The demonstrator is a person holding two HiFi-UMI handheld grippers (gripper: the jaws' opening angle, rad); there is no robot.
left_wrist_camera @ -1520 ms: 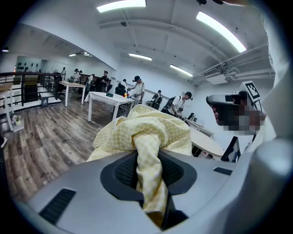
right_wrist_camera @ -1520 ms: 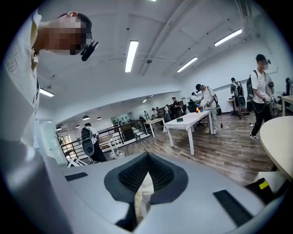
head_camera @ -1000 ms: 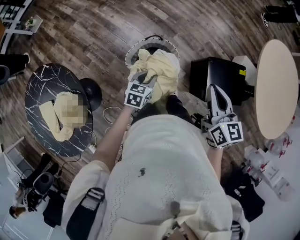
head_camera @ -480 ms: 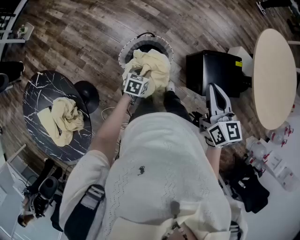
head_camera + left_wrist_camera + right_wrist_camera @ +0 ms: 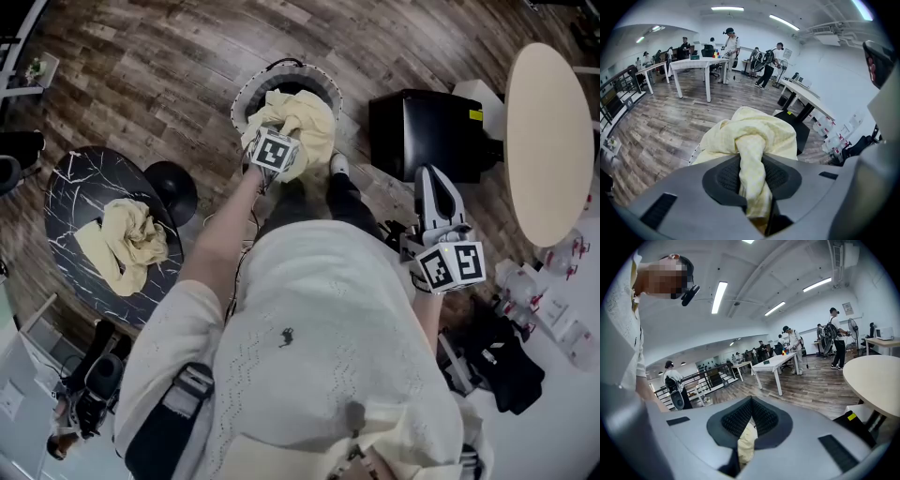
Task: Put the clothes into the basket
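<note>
A round white mesh basket (image 5: pixel 246 94) stands on the wooden floor ahead of me. My left gripper (image 5: pixel 277 141) is shut on a pale yellow garment (image 5: pixel 305 117) that bunches over the basket's mouth and hides most of its inside. In the left gripper view the cloth (image 5: pixel 754 136) runs as a twisted strand between the pads of that gripper (image 5: pixel 752 176). A second yellow garment (image 5: pixel 127 244) lies on the black marble table (image 5: pixel 75 197) at the left. My right gripper (image 5: pixel 428 178) hangs at my right side, its tips (image 5: pixel 751 401) together. A pale patch shows behind them.
A black box (image 5: pixel 427 131) sits right of the basket, beside a round beige table (image 5: pixel 548 141). Bottles (image 5: pixel 553 300) and a dark bag (image 5: pixel 506 370) lie on the floor at right. A black round base (image 5: pixel 172 187) stands by the marble table. People and white desks (image 5: pixel 701 65) stand far off.
My left gripper has sunk with the yellow garment, which now sits lower over the basket's mouth. The right gripper has stayed at my side.
</note>
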